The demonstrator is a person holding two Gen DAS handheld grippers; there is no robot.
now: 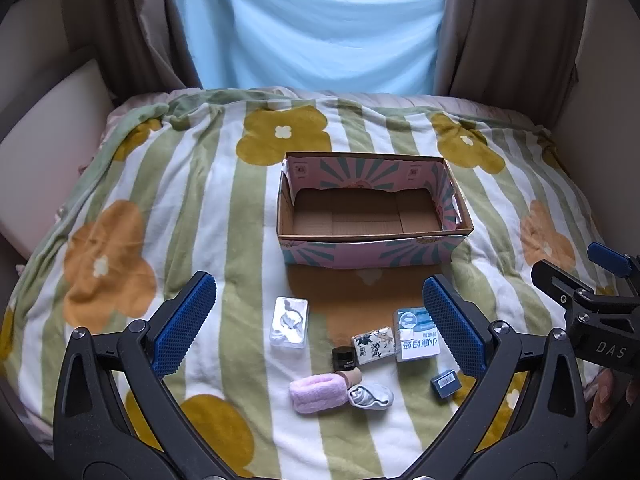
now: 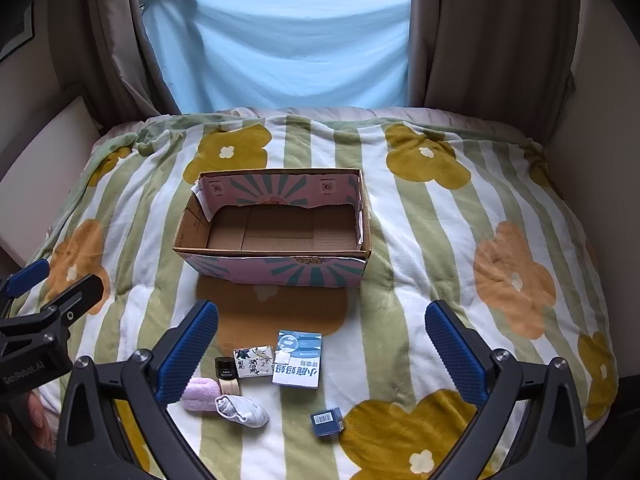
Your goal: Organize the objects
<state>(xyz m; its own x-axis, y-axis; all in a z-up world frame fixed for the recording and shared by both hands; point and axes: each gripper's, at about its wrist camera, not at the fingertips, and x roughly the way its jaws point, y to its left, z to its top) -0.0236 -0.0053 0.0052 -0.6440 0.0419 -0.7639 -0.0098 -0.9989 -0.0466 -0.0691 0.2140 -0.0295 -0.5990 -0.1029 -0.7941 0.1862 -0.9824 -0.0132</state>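
Observation:
An open cardboard box (image 1: pixel 372 236) (image 2: pixel 276 268) with pink and teal print stands empty on the bed. In front of it lie a clear plastic pack (image 1: pixel 289 322), a floral packet (image 1: pixel 373 345) (image 2: pixel 253 361), a white and blue box (image 1: pixel 416 334) (image 2: pixel 298 359), a black jar (image 1: pixel 344 358) (image 2: pixel 224 367), a beige roll (image 2: pixel 230 387), a pink fluffy roll (image 1: pixel 318 393) (image 2: pixel 200 399), a white sock (image 1: pixel 370 396) (image 2: pixel 242 410) and a small blue box (image 1: pixel 445 383) (image 2: pixel 328 422). My left gripper (image 1: pixel 320 328) and right gripper (image 2: pixel 322 344) are both open and empty, above the items.
A striped blanket with flower print (image 1: pixel 200 208) (image 2: pixel 460 240) covers the bed. Brown curtains (image 1: pixel 512 28) and a blue sheet (image 2: pixel 280 44) hang behind. A cream cushion (image 1: pixel 48 152) leans at the left. The right gripper also shows at the right edge of the left wrist view (image 1: pixel 592 304).

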